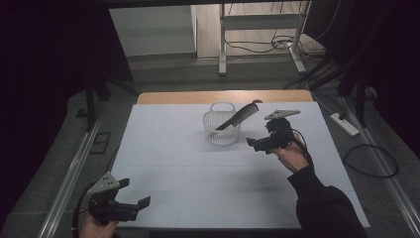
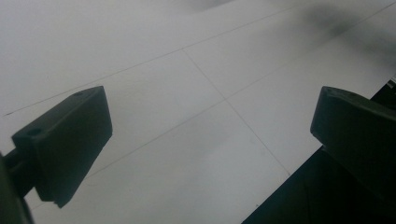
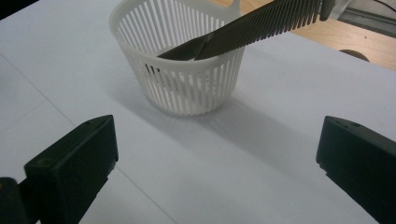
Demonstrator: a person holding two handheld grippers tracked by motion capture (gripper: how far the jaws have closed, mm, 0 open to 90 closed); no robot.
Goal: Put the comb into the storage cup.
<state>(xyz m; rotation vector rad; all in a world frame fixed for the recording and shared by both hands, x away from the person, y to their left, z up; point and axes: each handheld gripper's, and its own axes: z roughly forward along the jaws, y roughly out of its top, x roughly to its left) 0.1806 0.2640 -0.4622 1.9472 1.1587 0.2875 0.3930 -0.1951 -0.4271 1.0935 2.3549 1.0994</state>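
1. High view: a black plastic comb (image 1: 239, 116) stands slanted in a small round white plastic basket with slatted walls (image 1: 221, 130), which sits on the white table sheet (image 1: 198, 168) a little beyond the table's middle. The comb's long axis runs on a diagonal: its lower end rests inside the basket toward the near left, and its upper end sticks out over the far right rim, pointing up and away to the right.
2. High view: the right gripper (image 1: 258, 143) is just to the right of the basket, apart from it, its jaws spread and empty, aimed left toward the basket. The left gripper (image 1: 133, 193) is well apart from the basket at the near left corner of the sheet, its jaws likewise spread and holding nothing.
3. Left gripper view: the two black jaws stand wide apart over bare white sheet crossed by thin lines; the sheet's edge cuts across at lower right.
4. Right gripper view: the jaws are released, wide apart, with the basket (image 3: 180, 60) ahead between them, near but untouched. The comb (image 3: 243, 30) leans across the basket's rim, teeth facing down, its free end pointing to the upper right, its other end down inside the basket.
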